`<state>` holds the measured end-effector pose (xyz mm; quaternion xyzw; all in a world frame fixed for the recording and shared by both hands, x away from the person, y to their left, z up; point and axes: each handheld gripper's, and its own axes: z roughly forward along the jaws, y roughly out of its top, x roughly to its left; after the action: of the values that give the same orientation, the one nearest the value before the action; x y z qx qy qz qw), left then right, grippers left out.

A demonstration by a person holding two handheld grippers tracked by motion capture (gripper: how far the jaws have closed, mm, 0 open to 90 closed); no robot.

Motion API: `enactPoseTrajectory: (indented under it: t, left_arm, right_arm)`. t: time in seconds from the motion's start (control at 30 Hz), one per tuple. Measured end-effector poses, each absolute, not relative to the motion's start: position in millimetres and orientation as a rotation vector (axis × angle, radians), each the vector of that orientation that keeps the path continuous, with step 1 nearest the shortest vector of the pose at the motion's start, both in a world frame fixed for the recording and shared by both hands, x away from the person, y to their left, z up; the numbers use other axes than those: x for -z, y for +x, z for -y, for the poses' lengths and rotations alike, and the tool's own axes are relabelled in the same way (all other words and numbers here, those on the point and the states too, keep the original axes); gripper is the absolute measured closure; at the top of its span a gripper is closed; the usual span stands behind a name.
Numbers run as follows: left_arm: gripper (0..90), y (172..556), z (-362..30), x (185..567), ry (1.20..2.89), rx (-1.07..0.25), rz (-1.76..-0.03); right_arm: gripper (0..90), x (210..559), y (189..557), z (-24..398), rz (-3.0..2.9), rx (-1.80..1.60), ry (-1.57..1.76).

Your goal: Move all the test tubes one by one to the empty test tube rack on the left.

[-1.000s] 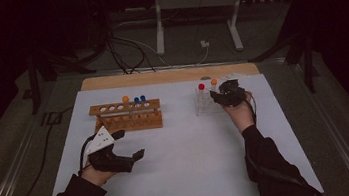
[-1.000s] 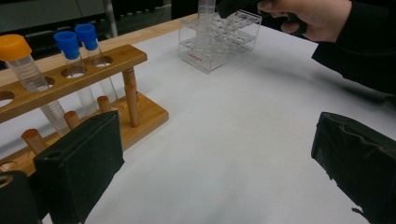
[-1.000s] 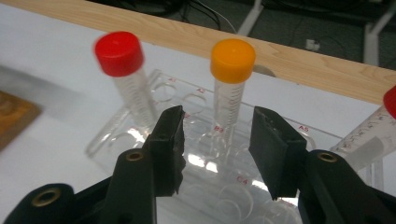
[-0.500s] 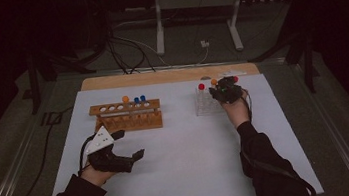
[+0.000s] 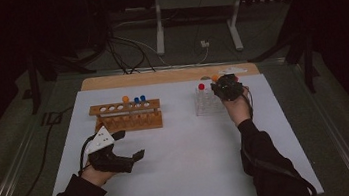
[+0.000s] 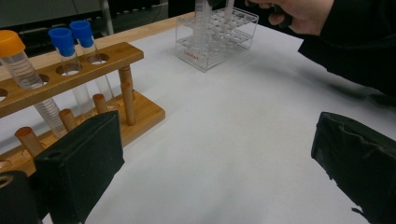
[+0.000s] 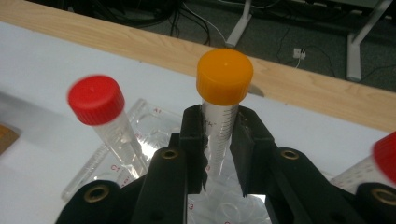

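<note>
My right gripper (image 7: pixel 217 116) is shut on a clear tube with an orange cap (image 7: pixel 224 74), its jaws having just closed around the tube below the cap. The tube stands upright over the clear plastic rack (image 5: pixel 207 103). In the high view this gripper (image 5: pixel 225 87) hovers at the rack's far right corner. A red-capped tube (image 7: pixel 95 99) leans in the rack to the left, and another red cap (image 7: pixel 385 151) shows at the right edge. My left gripper (image 5: pixel 129 144) rests open on the white mat, with nothing between its jaws (image 6: pixel 219 154).
A wooden rack (image 5: pixel 127 116) stands left of centre with an orange-capped tube (image 6: pixel 11 42) and two blue-capped tubes (image 6: pixel 70 35). The clear rack (image 6: pixel 217 32) stands farther off in the left gripper view. A wooden strip (image 5: pixel 160 76) borders the mat's far edge.
The right hand and its gripper have crept slightly toward the far side of the clear rack. The left hand and gripper have stayed put.
</note>
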<state>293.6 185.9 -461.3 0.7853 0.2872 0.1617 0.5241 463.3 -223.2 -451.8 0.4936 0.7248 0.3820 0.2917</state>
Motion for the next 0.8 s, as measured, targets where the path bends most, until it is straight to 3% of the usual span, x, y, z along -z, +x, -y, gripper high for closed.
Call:
enactPoseTrajectory:
  t: [0.5,0.8]
  left_arm:
    - [3.2,292,-181,458,1.895,-0.361,-0.665]
    - [3.2,292,-175,456,1.912,-0.347,-0.647]
  right_arm:
    - [75.3,406,432,232,-1.895,-1.06,1.214]
    - [75.2,398,401,236,-1.945,-1.053,1.155]
